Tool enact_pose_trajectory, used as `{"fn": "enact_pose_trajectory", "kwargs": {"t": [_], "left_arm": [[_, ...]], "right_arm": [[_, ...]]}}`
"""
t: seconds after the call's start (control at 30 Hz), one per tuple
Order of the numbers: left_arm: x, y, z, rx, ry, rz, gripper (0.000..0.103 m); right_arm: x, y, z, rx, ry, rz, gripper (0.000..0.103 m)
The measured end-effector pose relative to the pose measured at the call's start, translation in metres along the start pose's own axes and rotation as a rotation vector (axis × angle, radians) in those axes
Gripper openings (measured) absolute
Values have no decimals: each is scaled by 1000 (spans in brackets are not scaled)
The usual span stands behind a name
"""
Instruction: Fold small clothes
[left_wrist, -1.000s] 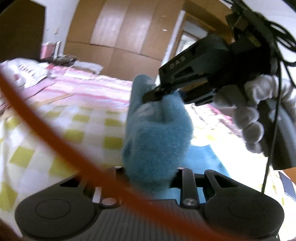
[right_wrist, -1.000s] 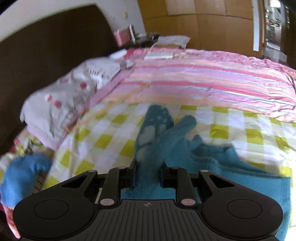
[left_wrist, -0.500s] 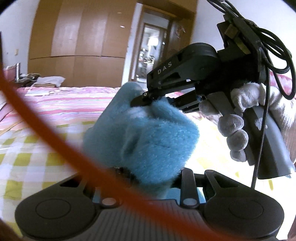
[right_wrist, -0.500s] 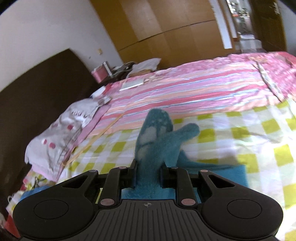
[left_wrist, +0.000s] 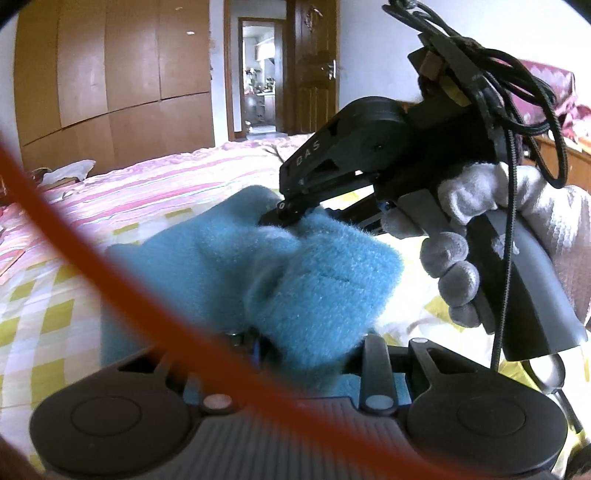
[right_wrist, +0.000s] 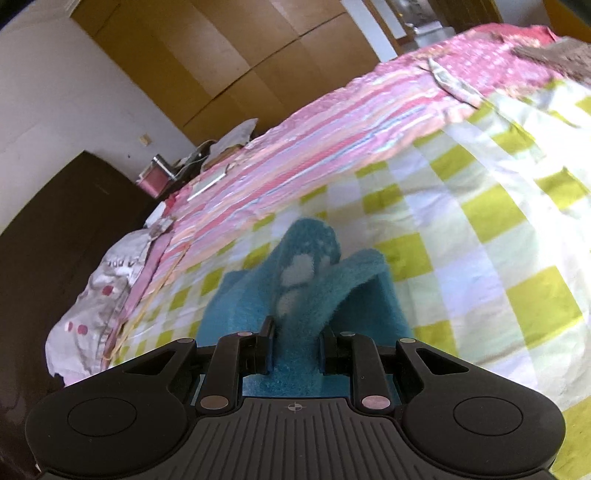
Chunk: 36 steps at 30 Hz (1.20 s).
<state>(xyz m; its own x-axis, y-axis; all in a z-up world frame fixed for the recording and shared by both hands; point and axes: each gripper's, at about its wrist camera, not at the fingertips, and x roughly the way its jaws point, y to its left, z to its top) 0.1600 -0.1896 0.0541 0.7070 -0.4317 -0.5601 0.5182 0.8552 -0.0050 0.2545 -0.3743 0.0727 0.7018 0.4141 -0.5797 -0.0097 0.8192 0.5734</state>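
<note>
Left wrist view: fluffy blue garment (left_wrist: 295, 273) bunched between two grippers, raised off the checked bedsheet (left_wrist: 40, 314). Left gripper (left_wrist: 303, 343) closed on the near end of the cloth, fingers mostly hidden under the pile. Right gripper (left_wrist: 291, 216) coming in from the upper right, held by a gloved hand (left_wrist: 476, 236), tips pinching the far fold. Probably held so at both ends to bring one part over the other before laying it down.

Right wrist view: right gripper (right_wrist: 295, 347) narrow, clamped on the same blue garment (right_wrist: 306, 284), with the free part draping down to the bedsheet (right_wrist: 517, 258). Pink striped blanket (right_wrist: 332, 122) and a spotted pillow (right_wrist: 99, 288) lying further off, well apart from the work. Blurred orange cable (left_wrist: 92, 258) crossing the left lens; no contact with the cloth visible.
</note>
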Motion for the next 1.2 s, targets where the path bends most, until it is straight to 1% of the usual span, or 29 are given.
{"fn": "enact_pose_trajectory", "kwargs": {"t": [0.13,0.17,0.23,0.3,0.4,0.5,0.57,0.63,0.7,0.83,0.9,0.93,1.03,1.13,1.2], "left_arm": [[16,-8,-4,42,22,14,40],[18,-13,-6,62,24,20,41],[21,-23,-13,115,23,36,44],[22,-33,-18,162,21,47,46],[25,-41,-23,209,22,60,48],[23,-44,-26,240,13,63,51],[18,-42,-27,236,8,47,52],[15,-39,-26,215,10,34,52],[9,-36,-25,188,4,20,53],[-6,-27,-25,163,-1,-15,53],[-19,-24,-29,164,-2,-37,53],[-24,-23,-31,169,-2,-45,53],[-42,-19,-36,179,-9,-58,54],[-59,-5,-38,138,-13,-65,54],[-62,8,-35,97,-10,-62,54]], "right_arm": [[5,-20,-8,12,5,-5,22],[4,-24,-10,15,5,-8,22],[1,-29,-13,19,4,-7,26],[-2,-33,-16,16,-1,-14,28],[-12,-36,-21,3,-20,-38,29],[-29,-38,-28,6,-63,-67,29],[-45,-35,-33,-17,-95,-65,29],[-58,-31,-38,-31,-100,-20,32],[-64,-26,-43,-44,-80,19,34],[-60,-18,-54,-53,-20,52,34],[-57,-19,-60,-47,-5,53,34],[-55,-21,-62,-36,5,56,36],[-54,-28,-66,4,31,84,38],[-54,-31,-72,16,54,104,41],[-54,-31,-78,5,64,109,41]]}}
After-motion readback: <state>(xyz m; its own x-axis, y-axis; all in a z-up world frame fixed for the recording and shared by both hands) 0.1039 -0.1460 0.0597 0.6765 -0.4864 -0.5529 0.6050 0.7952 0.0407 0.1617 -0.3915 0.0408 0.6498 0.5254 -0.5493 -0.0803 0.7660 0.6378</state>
